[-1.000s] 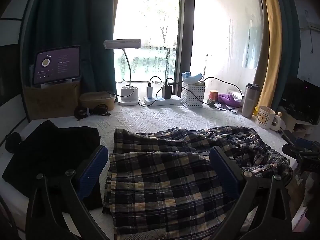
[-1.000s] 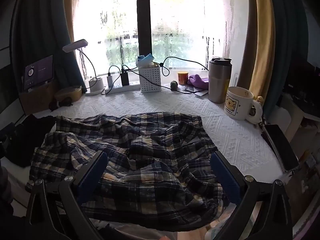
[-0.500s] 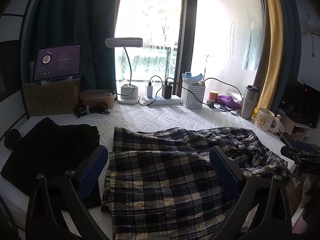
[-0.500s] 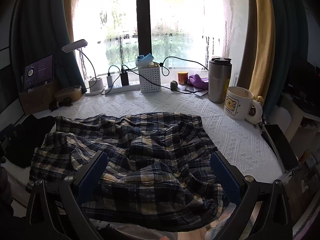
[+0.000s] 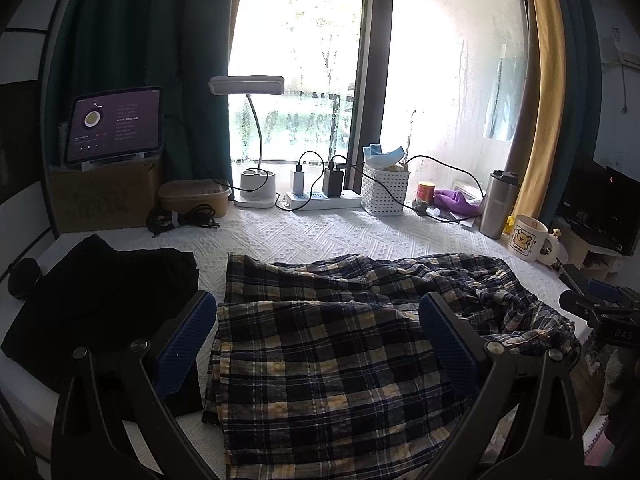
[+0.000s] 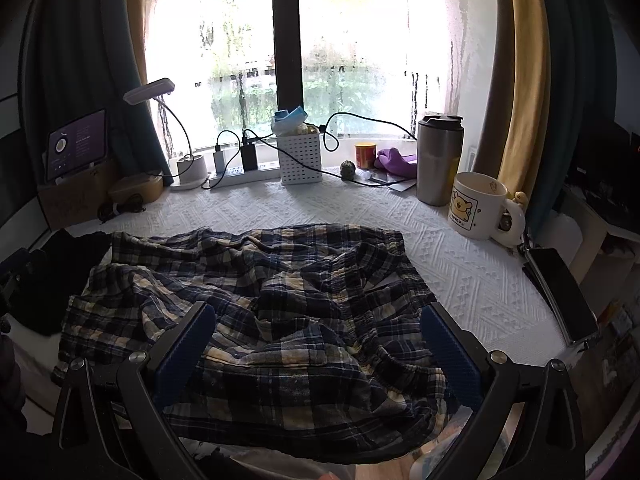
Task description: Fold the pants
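Observation:
Dark blue and yellow plaid pants (image 5: 332, 344) lie across the white textured table (image 5: 320, 236), leg ends at the left, bunched waist at the right. They also show in the right wrist view (image 6: 280, 312), rumpled in the middle. My left gripper (image 5: 318, 340) is open and empty, held above the flatter leg part. My right gripper (image 6: 318, 344) is open and empty, held above the bunched waist part near the table's front edge. The right gripper's body (image 5: 600, 312) shows at the right edge of the left wrist view.
A black folded garment (image 5: 96, 296) lies left of the pants. At the back stand a lamp (image 5: 256, 184), power strip (image 5: 320, 200), white basket (image 5: 384, 194), steel tumbler (image 6: 438, 160) and bear mug (image 6: 480, 210). A tablet (image 5: 114, 124) sits on a cardboard box. A phone (image 6: 564, 296) lies at right.
The left gripper has lifted and drawn back slightly, so the pants sit lower in its view. The right gripper has barely moved. The pants lie as before.

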A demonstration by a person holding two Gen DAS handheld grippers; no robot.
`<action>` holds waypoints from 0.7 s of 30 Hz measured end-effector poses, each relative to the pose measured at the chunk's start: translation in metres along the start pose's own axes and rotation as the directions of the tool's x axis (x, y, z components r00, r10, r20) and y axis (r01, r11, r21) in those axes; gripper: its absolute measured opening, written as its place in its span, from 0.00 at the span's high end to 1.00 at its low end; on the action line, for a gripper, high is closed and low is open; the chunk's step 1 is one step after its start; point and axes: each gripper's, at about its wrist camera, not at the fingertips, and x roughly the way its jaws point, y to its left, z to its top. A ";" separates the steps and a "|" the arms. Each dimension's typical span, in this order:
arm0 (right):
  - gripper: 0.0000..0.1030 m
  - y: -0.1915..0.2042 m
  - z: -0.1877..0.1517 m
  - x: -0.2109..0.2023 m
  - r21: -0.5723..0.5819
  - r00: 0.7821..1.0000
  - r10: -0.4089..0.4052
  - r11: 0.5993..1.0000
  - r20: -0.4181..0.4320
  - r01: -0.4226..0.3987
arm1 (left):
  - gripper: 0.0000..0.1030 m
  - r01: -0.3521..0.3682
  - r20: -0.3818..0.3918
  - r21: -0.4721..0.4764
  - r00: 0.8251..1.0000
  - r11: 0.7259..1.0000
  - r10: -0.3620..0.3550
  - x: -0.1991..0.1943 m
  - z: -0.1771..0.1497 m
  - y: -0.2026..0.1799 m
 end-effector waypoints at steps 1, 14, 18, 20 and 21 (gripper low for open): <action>0.00 0.000 0.000 0.000 0.000 1.000 0.000 1.000 0.000 0.000 | 0.03 -0.001 0.001 0.001 1.000 1.000 0.001 0.000 0.000 0.000; 0.00 0.002 0.001 0.000 -0.002 1.000 0.002 1.000 0.000 -0.002 | 0.03 0.001 0.003 0.002 1.000 1.000 -0.001 -0.001 0.000 -0.001; 0.00 0.002 0.001 0.000 -0.003 1.000 0.003 1.000 0.001 -0.003 | 0.03 0.001 0.005 0.001 1.000 1.000 -0.001 -0.002 0.000 -0.002; 0.00 0.003 0.001 0.000 -0.003 1.000 0.003 1.000 0.001 -0.003 | 0.03 0.001 0.005 0.001 1.000 1.000 -0.001 -0.002 0.000 -0.002; 0.00 0.003 0.001 0.000 -0.003 1.000 0.004 1.000 0.001 -0.004 | 0.03 0.000 0.005 0.001 1.000 1.000 0.000 -0.002 0.000 -0.002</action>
